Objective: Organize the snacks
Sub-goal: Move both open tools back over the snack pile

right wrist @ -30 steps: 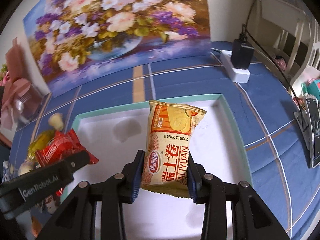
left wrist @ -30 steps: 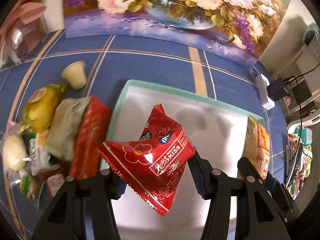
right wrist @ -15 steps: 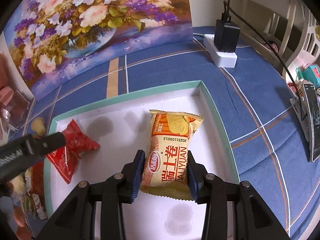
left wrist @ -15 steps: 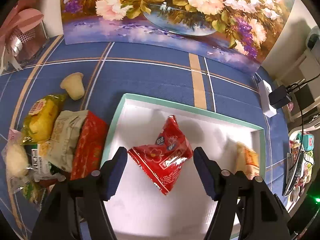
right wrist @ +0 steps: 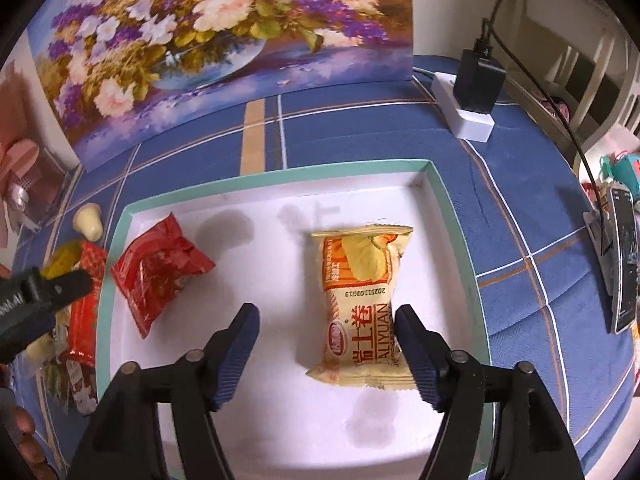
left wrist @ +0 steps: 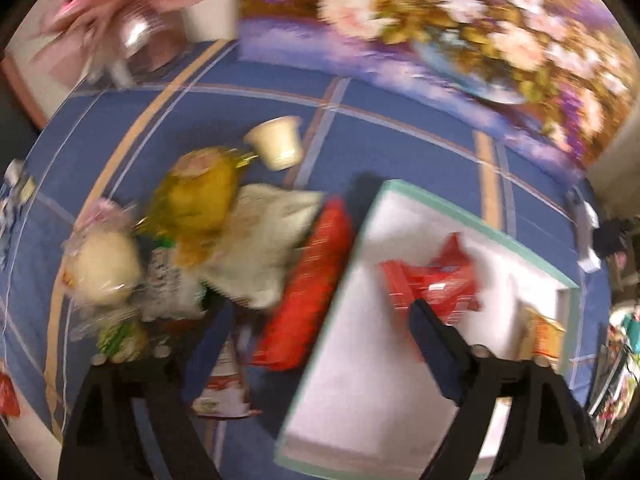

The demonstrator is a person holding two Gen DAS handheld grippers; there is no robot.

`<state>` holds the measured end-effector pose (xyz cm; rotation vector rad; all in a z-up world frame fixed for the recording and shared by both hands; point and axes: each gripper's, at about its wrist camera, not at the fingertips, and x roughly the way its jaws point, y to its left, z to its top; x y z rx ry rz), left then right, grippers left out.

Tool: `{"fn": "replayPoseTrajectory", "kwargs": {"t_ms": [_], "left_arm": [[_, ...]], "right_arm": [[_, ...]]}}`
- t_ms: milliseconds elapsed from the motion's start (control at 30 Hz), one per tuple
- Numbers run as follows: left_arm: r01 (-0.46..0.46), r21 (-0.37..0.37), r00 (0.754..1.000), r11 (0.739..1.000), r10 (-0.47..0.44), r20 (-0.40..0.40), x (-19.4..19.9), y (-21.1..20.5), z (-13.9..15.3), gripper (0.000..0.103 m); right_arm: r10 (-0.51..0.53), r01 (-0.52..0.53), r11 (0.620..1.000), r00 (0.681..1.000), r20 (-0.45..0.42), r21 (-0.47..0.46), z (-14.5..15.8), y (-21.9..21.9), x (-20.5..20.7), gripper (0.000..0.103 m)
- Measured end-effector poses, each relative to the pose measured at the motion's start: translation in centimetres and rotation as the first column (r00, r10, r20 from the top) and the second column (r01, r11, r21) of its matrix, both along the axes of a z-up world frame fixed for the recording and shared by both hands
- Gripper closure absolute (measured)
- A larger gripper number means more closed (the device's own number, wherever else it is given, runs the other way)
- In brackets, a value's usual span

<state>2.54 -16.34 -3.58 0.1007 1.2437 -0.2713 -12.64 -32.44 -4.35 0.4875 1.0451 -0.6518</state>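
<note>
A white tray with a teal rim [right wrist: 276,174] lies on the blue cloth. In it lie a red snack packet [right wrist: 158,270] at the left and an orange-yellow roll packet [right wrist: 360,304] at the right. My right gripper [right wrist: 326,342] is open and empty, its right finger beside the roll packet. My left gripper [left wrist: 320,336] is open and empty, straddling the tray's left rim [left wrist: 360,236]. The blurred left wrist view shows the red packet [left wrist: 432,284] in the tray and a pile of loose snacks [left wrist: 224,240] left of it, with a long red packet [left wrist: 312,284] by the rim.
A small cream jelly cup [left wrist: 276,146] stands behind the pile. A flower painting [right wrist: 216,40] leans at the back. A power strip with a black charger [right wrist: 474,98] and a phone [right wrist: 624,272] lie to the right. A pink gift box [left wrist: 132,28] is at the back left.
My right gripper opened and let go of the roll packet, which now lies in the tray. My left gripper swung left from over the tray toward the snack pile.
</note>
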Motion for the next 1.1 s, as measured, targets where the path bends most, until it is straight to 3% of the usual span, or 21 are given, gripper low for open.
{"fn": "replayPoseTrajectory", "kwargs": {"t_ms": [200,400,567,867,1100], "left_arm": [[-0.139,-0.016,0.990,0.990,0.139,0.010,0.9,5.0,-0.2,0.003],[-0.244,-0.006,0.968,0.970,0.244,0.067,0.9,8.4,0.4,0.002],[-0.270,-0.003,0.959,0.963,0.270,0.089,0.7,10.0,0.7,0.002],[-0.322,-0.014,0.942,0.947,0.322,0.098,1.0,13.7,1.9,0.002],[-0.329,0.064,0.939,0.942,0.319,0.129,1.9,16.9,2.5,0.002]], "right_arm": [[0.068,-0.068,0.998,0.997,0.020,0.007,0.2,1.6,1.0,0.004],[0.134,-0.134,0.991,0.990,0.041,-0.007,1.0,3.4,2.0,0.000],[0.190,-0.189,0.982,0.980,0.064,-0.022,1.9,5.4,2.8,0.000],[0.258,-0.272,0.959,0.954,0.153,0.079,2.3,9.4,4.5,0.000],[0.320,-0.348,0.930,0.925,0.204,0.120,2.2,12.6,6.2,0.000]]}}
